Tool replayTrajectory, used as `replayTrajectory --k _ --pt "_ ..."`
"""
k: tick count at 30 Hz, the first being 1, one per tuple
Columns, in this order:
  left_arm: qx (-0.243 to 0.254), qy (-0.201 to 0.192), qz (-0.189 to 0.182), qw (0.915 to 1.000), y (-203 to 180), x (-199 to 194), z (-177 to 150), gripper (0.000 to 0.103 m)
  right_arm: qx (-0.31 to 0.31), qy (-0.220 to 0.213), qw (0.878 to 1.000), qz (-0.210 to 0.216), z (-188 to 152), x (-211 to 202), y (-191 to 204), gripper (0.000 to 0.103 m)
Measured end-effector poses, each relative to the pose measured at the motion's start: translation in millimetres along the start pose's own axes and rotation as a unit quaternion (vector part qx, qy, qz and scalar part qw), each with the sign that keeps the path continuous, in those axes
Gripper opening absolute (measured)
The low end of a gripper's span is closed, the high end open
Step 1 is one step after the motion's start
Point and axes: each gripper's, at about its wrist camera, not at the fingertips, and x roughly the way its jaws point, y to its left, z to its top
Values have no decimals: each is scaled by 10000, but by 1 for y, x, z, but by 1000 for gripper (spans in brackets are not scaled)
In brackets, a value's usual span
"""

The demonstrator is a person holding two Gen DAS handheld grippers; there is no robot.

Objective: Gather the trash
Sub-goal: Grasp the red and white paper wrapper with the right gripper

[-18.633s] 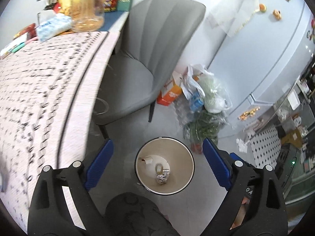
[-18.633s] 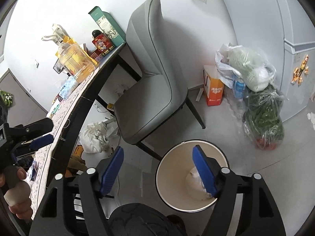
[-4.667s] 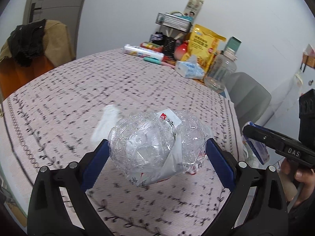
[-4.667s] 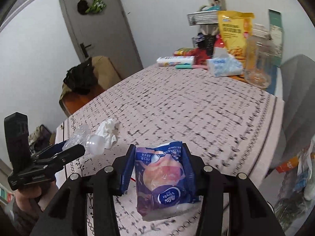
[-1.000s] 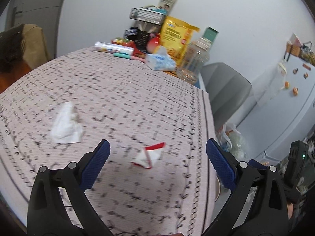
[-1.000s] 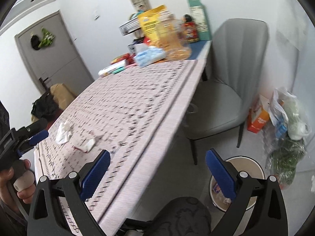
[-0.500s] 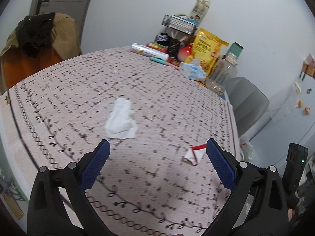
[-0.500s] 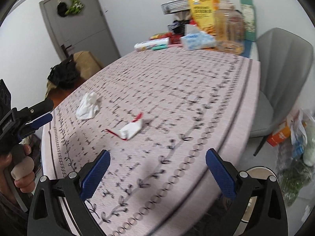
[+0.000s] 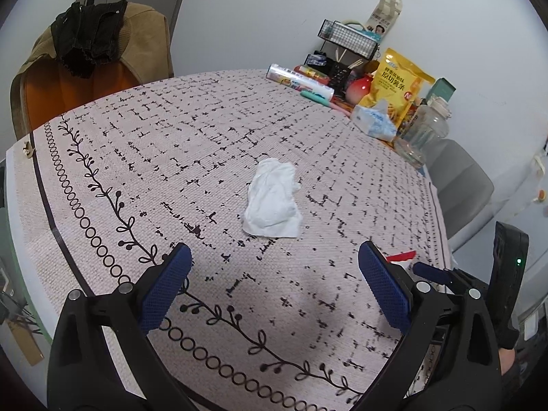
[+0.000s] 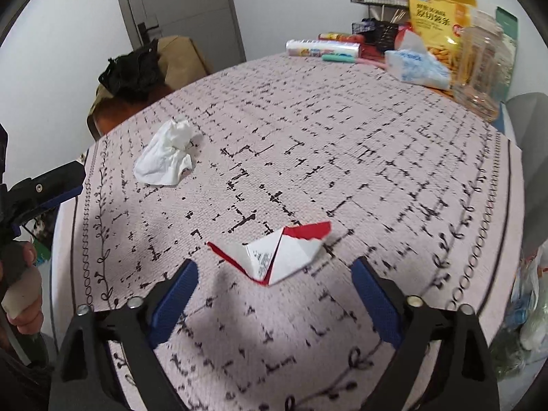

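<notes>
- We see two pieces of trash lying on the table covered by a pale pink woven cloth with black dashes and a vine border (image 9: 205, 144): a crumpled white paper tissue (image 9: 274, 202) and a torn red-and-white paper wrapper (image 10: 277, 253).
- The tissue lies ahead of our left gripper (image 9: 274, 284), between the lines of its two blue-padded fingers (image 9: 164, 284) but beyond their tips; its long axis runs away from the camera, toward the far end of the table.
- The left gripper's jaws stand wide apart and grasp nothing.
- The wrapper lies flat just ahead of our right gripper (image 10: 274, 294), folded into a shallow V whose point faces the gripper; its long axis runs across the view, from lower left to upper right, with the torn red edge at the upper right.
- The right gripper's jaws have just been closing a little, yet they remain released, well apart, with the wrapper just beyond the tips and no pad touching it.
- In the left wrist view, a red corner of the wrapper shows beside the right gripper's tip (image 9: 428, 270).
- At the far end of the table stand a clear plastic jar (image 10: 479, 65), whose contents we cannot make out, a yellow snack bag (image 10: 435, 17), and a soft blue tissue pack (image 10: 414, 65) with a sheet sticking out of it.
- A black wire basket (image 9: 349, 39) sits behind them; what it holds is unclear.
</notes>
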Motion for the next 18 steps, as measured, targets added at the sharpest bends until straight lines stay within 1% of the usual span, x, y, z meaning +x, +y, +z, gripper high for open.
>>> replayTrajectory --k 1,2,5,7,8,10,12,18 --pt "1 16 9 10000 1 2 1 96 7 40 10000 6 2 4 0 78" --pt "12 32 20 10000 1 5 1 96 20 74 10000 4 3 7 -1 77" --pt "62 72 51 9999 0 14 5 96 34 23 9999 -110 6 9 -2 64" --pt "97 101 86 9999 -1 21 9 96 111 -6 9999 -60 9 9 -6 48" --pt "129 109 100 9998 -2 24 11 96 164 -13 9999 -11 10 8 -8 46" --pt "196 127 157 9996 -4 32 15 94 280 -57 9995 101 12 6 -13 35" --pt "204 171 195 9995 -4 40 19 93 330 -83 9994 80 13 3 -17 33" --pt "346 274 339 9984 -11 63 28 88 502 -205 9985 96 8 -7 -29 32"
